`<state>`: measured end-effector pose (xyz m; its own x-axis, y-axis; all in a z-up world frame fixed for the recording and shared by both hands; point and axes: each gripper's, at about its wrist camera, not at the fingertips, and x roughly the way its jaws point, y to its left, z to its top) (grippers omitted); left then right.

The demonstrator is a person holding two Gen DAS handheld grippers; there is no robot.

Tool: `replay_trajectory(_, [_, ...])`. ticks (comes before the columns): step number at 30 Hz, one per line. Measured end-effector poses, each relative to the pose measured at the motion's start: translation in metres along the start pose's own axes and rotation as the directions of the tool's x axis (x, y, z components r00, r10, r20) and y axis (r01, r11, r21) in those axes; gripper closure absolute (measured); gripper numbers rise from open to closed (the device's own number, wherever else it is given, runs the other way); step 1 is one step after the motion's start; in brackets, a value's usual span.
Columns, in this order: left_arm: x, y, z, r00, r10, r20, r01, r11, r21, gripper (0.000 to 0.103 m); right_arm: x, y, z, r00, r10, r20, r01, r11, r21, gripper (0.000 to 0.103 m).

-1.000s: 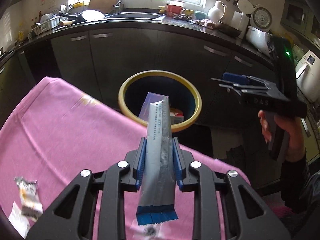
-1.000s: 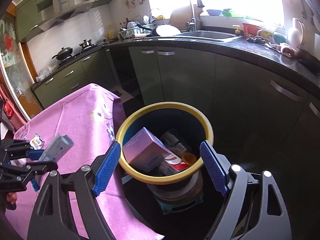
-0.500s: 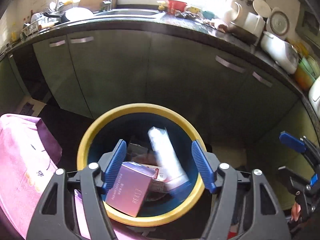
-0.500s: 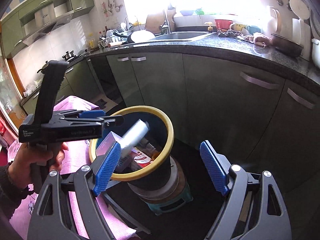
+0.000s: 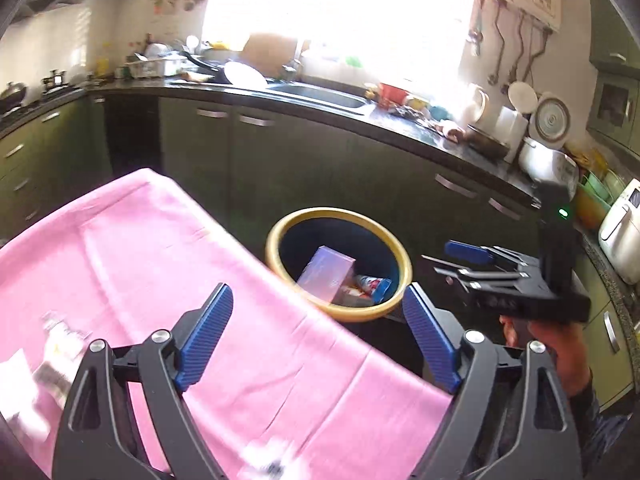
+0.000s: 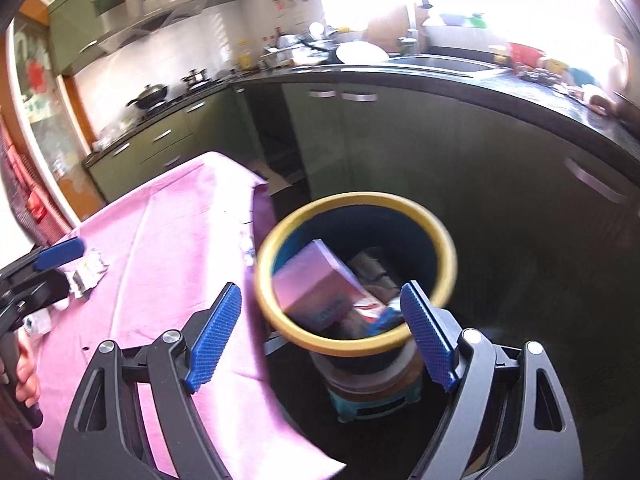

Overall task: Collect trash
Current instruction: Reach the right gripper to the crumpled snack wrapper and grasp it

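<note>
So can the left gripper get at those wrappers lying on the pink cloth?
Probably yes. The left gripper is empty with jaws wide open, and nothing shows between it and the wrappers on the pink cloth.

cloth (image 5: 168,264): pink | bin (image 6: 438,232): yellow rim, dark blue inside | box (image 6: 312,284): purple | finger pads (image 6: 214,332): blue, ridged

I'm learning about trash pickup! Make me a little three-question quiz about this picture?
1. True or false: the left gripper is holding something.
2. Which thing is inside the bin? A) purple box B) frying pan C) shoe
3. Fill in: the wrappers lie on the ____ tablecloth.

Key: 1 false, it is open and empty; 2 A; 3 pink.
</note>
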<state>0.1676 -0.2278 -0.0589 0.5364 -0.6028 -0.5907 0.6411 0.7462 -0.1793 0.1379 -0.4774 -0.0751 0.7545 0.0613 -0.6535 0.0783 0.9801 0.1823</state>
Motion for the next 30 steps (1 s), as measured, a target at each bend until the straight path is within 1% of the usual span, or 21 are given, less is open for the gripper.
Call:
replay_trajectory(2, [-0.031, 0.012, -0.015, 0.999, 0.032, 0.025, -0.031, 0.999, -0.04, 0.016, 0.01, 0.019, 0.002, 0.998, 0.052, -0.02, -0.052, 0.998, -0.028, 0.022])
replay_trajectory(4, [-0.056, 0.025, -0.028, 0.997, 0.073, 0.04, -0.069, 0.994, -0.086, 0.016, 0.021, 0.041, 0.005, 0.992, 0.116, -0.042, -0.119, 0.991, -0.067, 0.022])
replay_trajectory(6, [-0.085, 0.041, -0.044, 0.988, 0.144, 0.057, -0.135, 0.982, -0.134, 0.015, 0.032, 0.069, 0.007, 0.981, 0.181, -0.069, -0.188, 0.975, -0.115, 0.022])
replay_trajectory(8, [-0.106, 0.055, -0.055, 0.974, 0.216, 0.065, -0.202, 0.964, -0.173, 0.015, 0.042, 0.101, 0.007, 0.96, 0.261, -0.099, -0.275, 0.945, -0.176, 0.021])
replay_trajectory(10, [-0.128, 0.069, -0.067, 0.959, 0.274, 0.066, -0.255, 0.943, -0.215, 0.014, 0.05, 0.138, 0.005, 0.937, 0.321, -0.137, -0.346, 0.906, -0.245, 0.021])
replay_trajectory(13, [-0.152, 0.086, -0.081, 0.943, 0.325, 0.069, -0.296, 0.916, -0.271, 0.014, 0.064, 0.188, 0.004, 0.909, 0.37, -0.193, -0.415, 0.851, -0.323, 0.021])
replay_trajectory(14, [-0.161, 0.094, -0.086, 0.939, 0.337, 0.072, -0.304, 0.908, -0.287, 0.014, 0.068, 0.204, 0.004, 0.897, 0.39, -0.209, -0.441, 0.829, -0.344, 0.021])
replay_trajectory(15, [-0.167, 0.097, -0.09, 0.935, 0.348, 0.074, -0.313, 0.902, -0.297, 0.014, 0.073, 0.219, 0.004, 0.889, 0.401, -0.222, -0.457, 0.813, -0.361, 0.02])
replay_trajectory(16, [-0.173, 0.1, -0.094, 0.93, 0.36, 0.074, -0.323, 0.897, -0.303, 0.014, 0.078, 0.233, 0.004, 0.884, 0.402, -0.237, -0.465, 0.804, -0.37, 0.018])
replay_trajectory(18, [-0.181, 0.105, -0.1, 0.924, 0.374, 0.079, -0.333, 0.889, -0.314, 0.014, 0.09, 0.258, 0.004, 0.868, 0.417, -0.27, -0.493, 0.787, -0.37, 0.016])
replay_trajectory(19, [-0.184, 0.109, -0.103, 0.925, 0.372, 0.081, -0.33, 0.888, -0.32, 0.014, 0.097, 0.268, 0.006, 0.863, 0.421, -0.28, -0.501, 0.788, -0.359, 0.012])
replay_trajectory(21, [-0.187, 0.114, -0.105, 0.927, 0.366, 0.082, -0.322, 0.889, -0.325, 0.013, 0.113, 0.286, 0.011, 0.844, 0.432, -0.319, -0.528, 0.774, -0.349, 0.011])
replay_trajectory(22, [-0.188, 0.115, -0.106, 0.927, 0.365, 0.085, -0.321, 0.89, -0.325, 0.014, 0.118, 0.297, 0.013, 0.836, 0.437, -0.33, -0.541, 0.755, -0.37, 0.011])
replay_trajectory(24, [-0.188, 0.114, -0.107, 0.93, 0.357, 0.086, -0.314, 0.894, -0.32, 0.013, 0.126, 0.318, 0.015, 0.847, 0.415, -0.332, -0.531, 0.7, -0.478, 0.007])
replay_trajectory(26, [-0.188, 0.113, -0.108, 0.931, 0.355, 0.089, -0.312, 0.897, -0.315, 0.014, 0.137, 0.334, 0.015, 0.843, 0.392, -0.368, -0.538, 0.634, -0.555, 0.007])
replay_trajectory(28, [-0.188, 0.111, -0.109, 0.932, 0.351, 0.09, -0.308, 0.899, -0.312, 0.013, 0.147, 0.341, 0.012, 0.822, 0.385, -0.419, -0.569, 0.589, -0.573, 0.007])
replay_trajectory(30, [-0.19, 0.111, -0.111, 0.933, 0.349, 0.092, -0.304, 0.898, -0.318, 0.013, 0.156, 0.346, 0.01, 0.809, 0.373, -0.454, -0.587, 0.558, -0.587, 0.007])
